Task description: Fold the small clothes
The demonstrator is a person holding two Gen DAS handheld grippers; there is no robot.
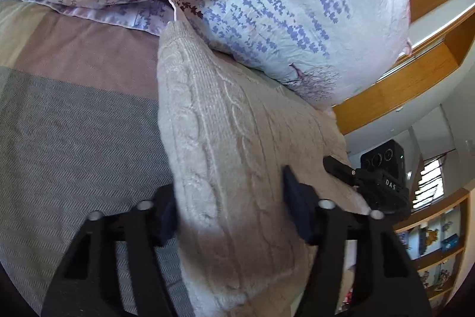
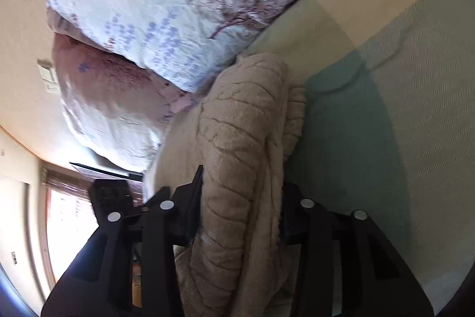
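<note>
The left gripper pinches a beige cable-knit sweater between its fingers; the right gripper pinches the same sweater too. The sweater hangs lifted over the bed, whose cover shows grey, mauve and cream blocks. Floral pillows lie just behind it. A wooden headboard and shelves stand to the right, a bright window beyond.
</note>
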